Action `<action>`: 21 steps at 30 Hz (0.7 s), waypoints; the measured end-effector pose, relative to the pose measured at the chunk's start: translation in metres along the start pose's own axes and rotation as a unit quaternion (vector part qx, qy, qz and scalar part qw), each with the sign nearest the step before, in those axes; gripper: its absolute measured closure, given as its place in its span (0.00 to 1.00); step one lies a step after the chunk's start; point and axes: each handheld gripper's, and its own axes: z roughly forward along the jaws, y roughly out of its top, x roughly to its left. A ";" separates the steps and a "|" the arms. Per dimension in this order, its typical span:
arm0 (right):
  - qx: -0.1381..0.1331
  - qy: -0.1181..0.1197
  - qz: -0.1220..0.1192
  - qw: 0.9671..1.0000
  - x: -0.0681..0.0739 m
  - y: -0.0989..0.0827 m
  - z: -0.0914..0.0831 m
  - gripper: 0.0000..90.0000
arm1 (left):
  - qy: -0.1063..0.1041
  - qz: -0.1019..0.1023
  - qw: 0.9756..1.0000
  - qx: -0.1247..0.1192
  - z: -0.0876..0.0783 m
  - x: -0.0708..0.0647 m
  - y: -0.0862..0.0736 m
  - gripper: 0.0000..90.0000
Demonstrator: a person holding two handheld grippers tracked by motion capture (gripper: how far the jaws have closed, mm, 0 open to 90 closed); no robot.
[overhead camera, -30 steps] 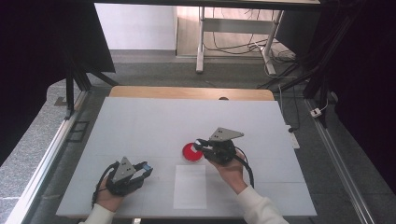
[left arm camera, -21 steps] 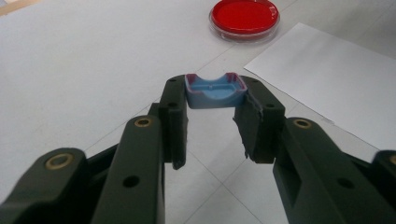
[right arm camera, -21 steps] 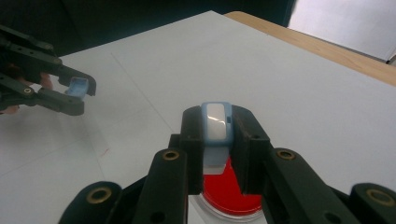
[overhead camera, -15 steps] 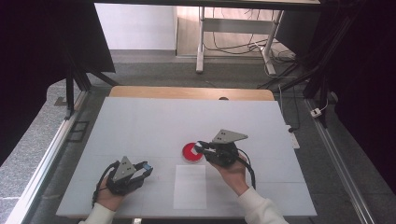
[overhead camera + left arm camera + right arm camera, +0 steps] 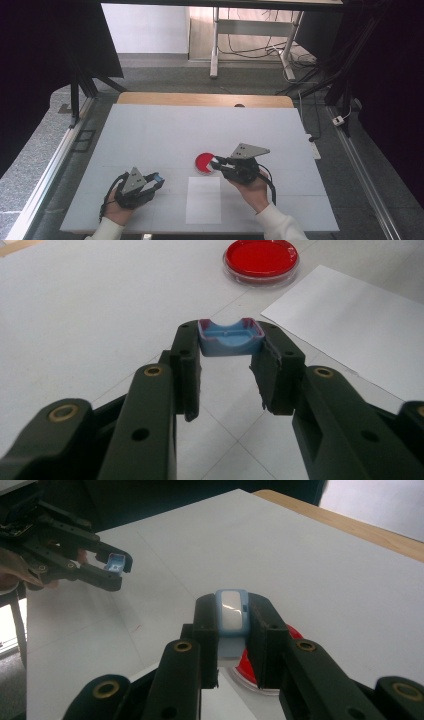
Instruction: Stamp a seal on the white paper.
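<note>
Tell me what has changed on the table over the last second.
Little has changed. The right gripper, shut on a pale blue piece, has edged slightly nearer the person, its tips still at the red dish. The left gripper stays put, still clamped on its blue cap. The dish and the white sheet have not moved.

Red dish [image 5: 280,672] mostly hidden behind right tool [image 5: 232,630]; white paper [image 5: 360,335] cut by frame edge.

overhead table view, two close gripper-mounted views
</note>
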 end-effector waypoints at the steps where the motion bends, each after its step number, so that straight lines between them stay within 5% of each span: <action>1: -0.001 0.000 0.001 1.000 0.001 -0.001 0.000 0.84 | 0.000 0.000 1.000 0.000 0.000 0.000 0.000 0.71; 21: 0.015 0.033 -0.006 0.999 0.022 -0.008 -0.005 0.84 | -0.002 0.000 1.000 0.000 0.001 -0.001 0.000 0.71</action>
